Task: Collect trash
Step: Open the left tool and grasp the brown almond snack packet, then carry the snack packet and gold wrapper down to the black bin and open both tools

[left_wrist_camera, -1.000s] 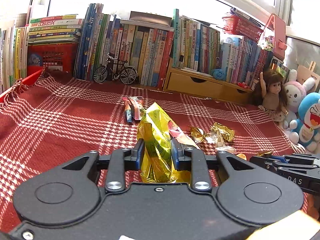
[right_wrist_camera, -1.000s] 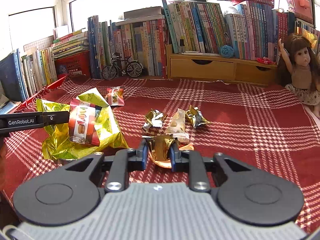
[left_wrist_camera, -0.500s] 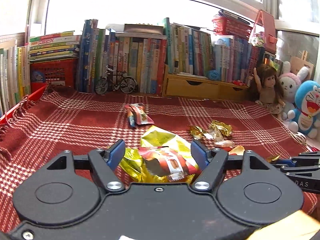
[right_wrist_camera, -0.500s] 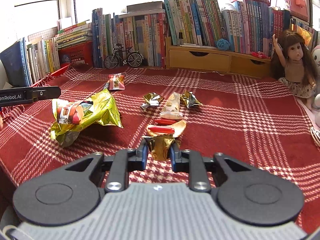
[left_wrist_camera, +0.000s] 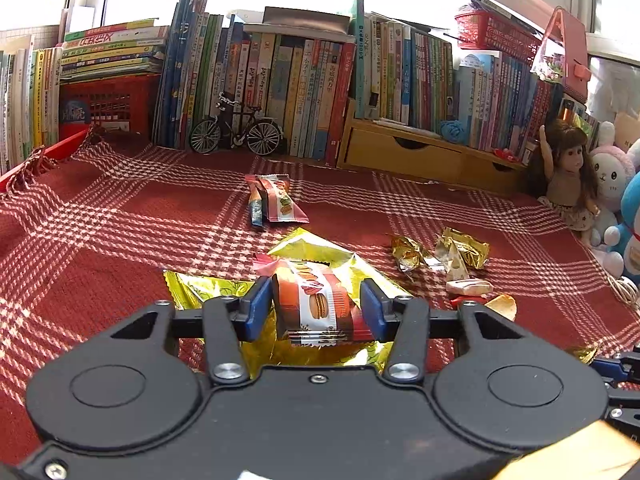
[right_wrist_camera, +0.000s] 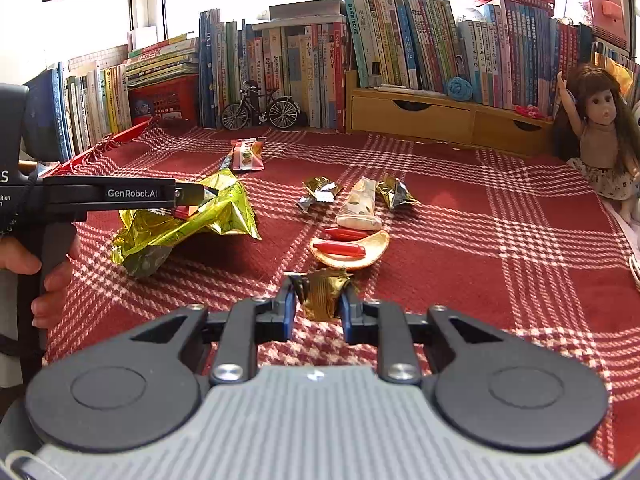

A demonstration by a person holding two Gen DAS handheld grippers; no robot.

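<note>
We let go of the yellow bag (left_wrist_camera: 320, 250); our left hand-held gripper (left_wrist_camera: 316, 310) is now closing around the red wrapper (left_wrist_camera: 320, 306) atop it.

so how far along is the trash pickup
Nothing looks binned yet. In hand: the right gripper is shut on a gold wrapper; the left gripper is closing around a red snack packet lying on the yellow bag. Left on the cloth: foil wrappers and another packet.

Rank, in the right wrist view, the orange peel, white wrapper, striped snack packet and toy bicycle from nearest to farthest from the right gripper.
1. orange peel, just ahead of the right gripper.
2. white wrapper, behind the peel.
3. striped snack packet, further back, left.
4. toy bicycle, against the books.
</note>
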